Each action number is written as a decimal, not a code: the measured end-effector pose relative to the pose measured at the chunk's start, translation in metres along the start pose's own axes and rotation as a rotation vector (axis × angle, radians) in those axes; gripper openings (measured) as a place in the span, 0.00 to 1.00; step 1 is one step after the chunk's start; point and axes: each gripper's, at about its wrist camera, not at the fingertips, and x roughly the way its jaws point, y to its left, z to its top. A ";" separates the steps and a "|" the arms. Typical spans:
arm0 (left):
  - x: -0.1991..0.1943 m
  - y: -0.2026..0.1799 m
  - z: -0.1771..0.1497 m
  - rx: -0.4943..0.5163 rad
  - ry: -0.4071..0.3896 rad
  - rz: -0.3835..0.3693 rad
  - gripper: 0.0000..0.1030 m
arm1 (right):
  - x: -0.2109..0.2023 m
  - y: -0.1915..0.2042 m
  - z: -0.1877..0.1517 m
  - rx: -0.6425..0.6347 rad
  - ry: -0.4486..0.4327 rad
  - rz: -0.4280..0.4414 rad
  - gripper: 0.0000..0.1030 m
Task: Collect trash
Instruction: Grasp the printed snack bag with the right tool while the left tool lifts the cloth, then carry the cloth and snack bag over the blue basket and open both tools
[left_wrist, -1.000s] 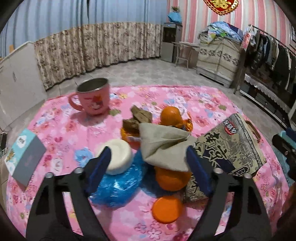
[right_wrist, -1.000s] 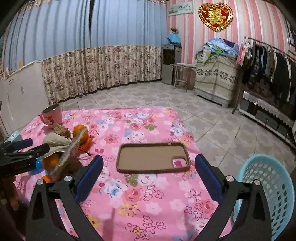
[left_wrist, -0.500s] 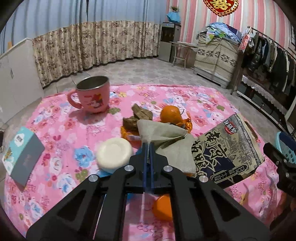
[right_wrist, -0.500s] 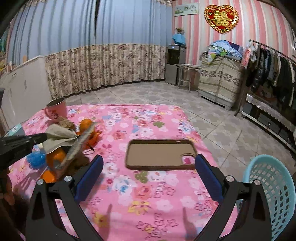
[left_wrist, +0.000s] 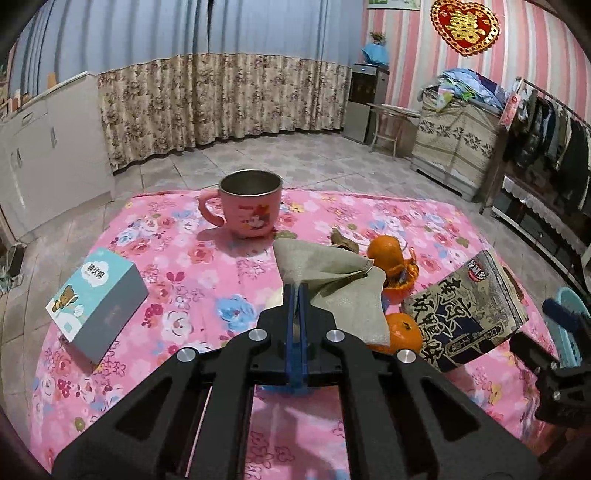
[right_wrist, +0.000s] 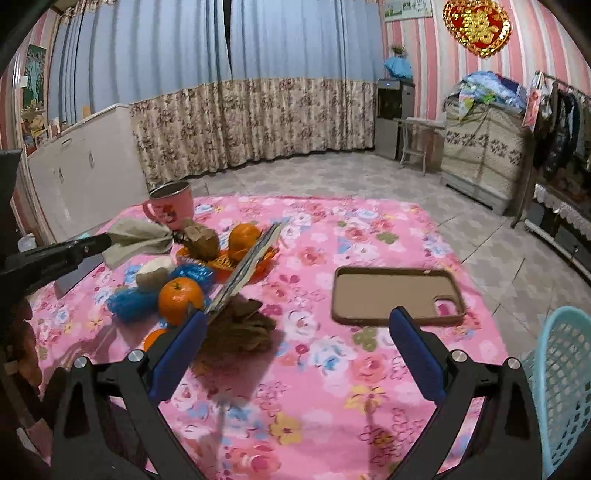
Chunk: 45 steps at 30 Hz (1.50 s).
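My left gripper is shut on a grey-green paper napkin and holds it lifted above the pile; the same napkin hangs from the left gripper's tip in the right wrist view. Below lie a black printed snack bag, oranges, orange peel, blue plastic wrap and a white lid. My right gripper is open and empty over the pink tablecloth. A light blue basket stands off the table's right edge.
A pink mug stands at the back. A teal and grey tissue box lies at the left. A brown phone case lies on the right half of the table. A crumpled brown wrapper sits near my right gripper's left finger.
My left gripper closed on the napkin and lifted it up off the pile. My right gripper moved closer to the pile, staying open.
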 end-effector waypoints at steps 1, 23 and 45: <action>0.000 0.001 0.001 0.002 -0.001 0.001 0.01 | 0.001 0.001 -0.001 -0.006 0.013 0.003 0.94; 0.006 -0.008 -0.002 0.038 0.022 0.010 0.01 | 0.030 0.008 0.002 0.068 0.067 0.187 0.17; -0.034 -0.075 0.009 0.122 -0.098 -0.072 0.01 | -0.062 -0.070 0.016 0.115 -0.179 0.032 0.03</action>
